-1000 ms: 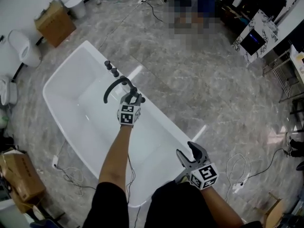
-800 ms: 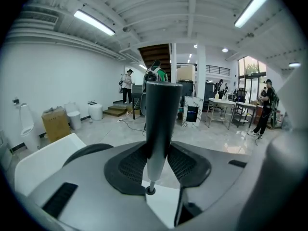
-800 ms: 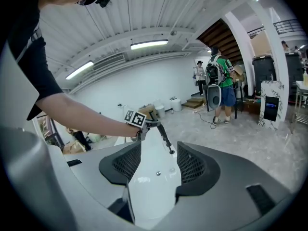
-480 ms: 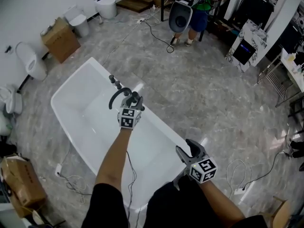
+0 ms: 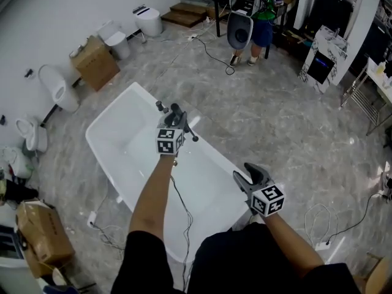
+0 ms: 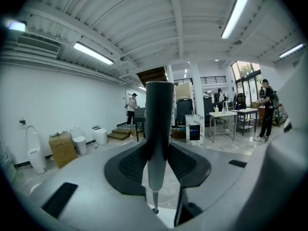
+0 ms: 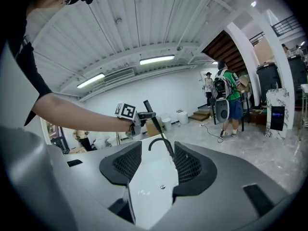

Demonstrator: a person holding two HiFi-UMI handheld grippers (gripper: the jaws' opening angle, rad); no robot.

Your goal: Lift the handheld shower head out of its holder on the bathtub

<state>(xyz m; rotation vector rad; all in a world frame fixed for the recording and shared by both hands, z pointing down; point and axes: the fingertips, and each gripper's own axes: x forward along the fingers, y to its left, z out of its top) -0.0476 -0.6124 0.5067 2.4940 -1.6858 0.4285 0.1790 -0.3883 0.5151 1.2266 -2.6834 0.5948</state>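
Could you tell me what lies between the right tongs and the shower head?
A stretch of the white bathtub, seen in the head view; the right tongs are empty, the left tongs hold the shower head.

bathtub (image 5: 116,144): mid-floor | shower head (image 6: 159,119): in left claw (image 5: 177,120), above bathtub rim | right claw (image 5: 250,175): nearer, right | box (image 5: 95,63): behind-left

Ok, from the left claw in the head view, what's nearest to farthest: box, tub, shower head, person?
1. Shower head, gripped in the left claw.
2. Tub, right below it.
3. Box, upper left by the wall.
4. Person, top, farthest off.
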